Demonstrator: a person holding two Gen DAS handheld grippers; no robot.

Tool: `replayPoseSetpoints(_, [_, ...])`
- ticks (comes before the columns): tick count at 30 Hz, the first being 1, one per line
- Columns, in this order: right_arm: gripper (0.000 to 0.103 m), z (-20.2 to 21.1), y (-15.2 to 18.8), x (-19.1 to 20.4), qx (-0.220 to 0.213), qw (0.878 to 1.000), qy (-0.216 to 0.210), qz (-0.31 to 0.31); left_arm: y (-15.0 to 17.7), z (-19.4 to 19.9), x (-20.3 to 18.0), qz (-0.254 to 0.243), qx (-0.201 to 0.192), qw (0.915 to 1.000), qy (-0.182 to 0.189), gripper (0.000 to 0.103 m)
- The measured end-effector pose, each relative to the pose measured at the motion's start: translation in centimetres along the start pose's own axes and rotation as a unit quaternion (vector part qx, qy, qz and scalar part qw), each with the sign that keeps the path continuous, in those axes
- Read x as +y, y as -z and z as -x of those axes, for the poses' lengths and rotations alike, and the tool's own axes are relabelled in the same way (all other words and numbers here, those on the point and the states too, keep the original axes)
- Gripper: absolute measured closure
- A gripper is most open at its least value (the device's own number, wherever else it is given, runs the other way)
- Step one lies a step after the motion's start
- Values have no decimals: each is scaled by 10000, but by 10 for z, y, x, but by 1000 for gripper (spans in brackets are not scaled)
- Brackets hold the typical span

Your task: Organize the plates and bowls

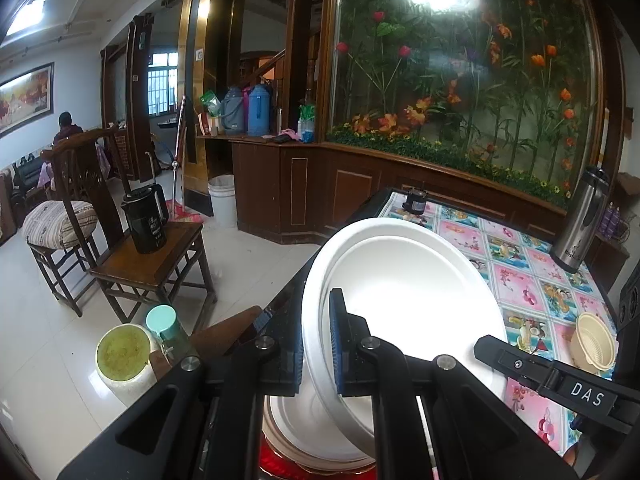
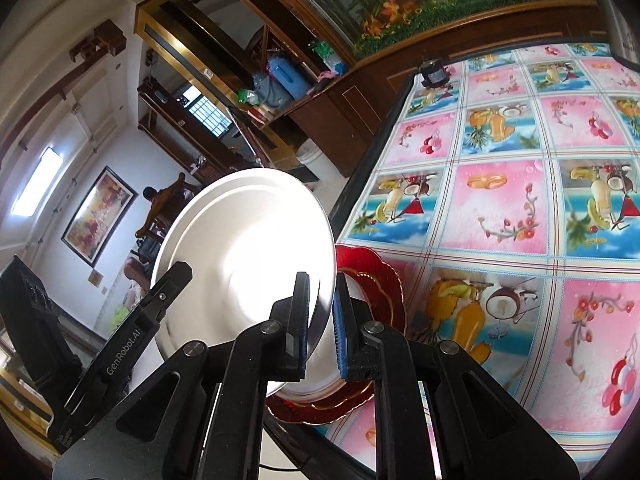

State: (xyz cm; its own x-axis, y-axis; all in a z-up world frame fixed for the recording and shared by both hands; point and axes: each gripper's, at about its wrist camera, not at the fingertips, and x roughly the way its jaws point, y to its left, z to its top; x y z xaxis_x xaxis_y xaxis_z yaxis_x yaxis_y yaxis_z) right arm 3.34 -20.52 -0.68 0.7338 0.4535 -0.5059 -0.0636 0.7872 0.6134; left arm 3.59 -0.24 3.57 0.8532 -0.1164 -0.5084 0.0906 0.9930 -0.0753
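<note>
A large white plate (image 1: 408, 280) (image 2: 248, 248) hangs tilted over the near left corner of the table (image 2: 500, 208). My left gripper (image 1: 318, 350) is shut on its left rim. My right gripper (image 2: 323, 324) is shut on the opposite rim. Each view also shows the other gripper's fingers (image 1: 492, 346) (image 2: 176, 276) at the plate's far edge. Under the held plate lies a red gold-edged plate (image 2: 376, 280) (image 1: 280, 468) with white plates (image 1: 304, 432) stacked on it. A beige bowl (image 1: 594, 342) stands on the table to the right.
A steel flask (image 1: 580, 220) stands on the table's right side and a small black object (image 1: 414, 200) at its far corner. Left of the table are a wooden chair with a black kettle (image 1: 146, 220), a green-lidded jar (image 1: 122, 354) and a teal cup (image 1: 162, 320).
</note>
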Motion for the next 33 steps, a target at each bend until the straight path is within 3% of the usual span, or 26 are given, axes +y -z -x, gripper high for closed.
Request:
replayPoseSetpoints(10, [91, -13, 5, -6, 181, 9998, 47, -98, 6, -13, 6, 12, 246, 9997, -76, 93])
replayPoseSetpoints(21, [91, -44, 19, -10, 655, 9974, 269, -158, 24, -37, 25, 82, 899, 9957, -210, 93])
replayPoseSetpoints(33, [91, -65, 24, -9, 850, 9955, 386, -169, 34, -64, 38, 130, 1483, 9885, -279, 89])
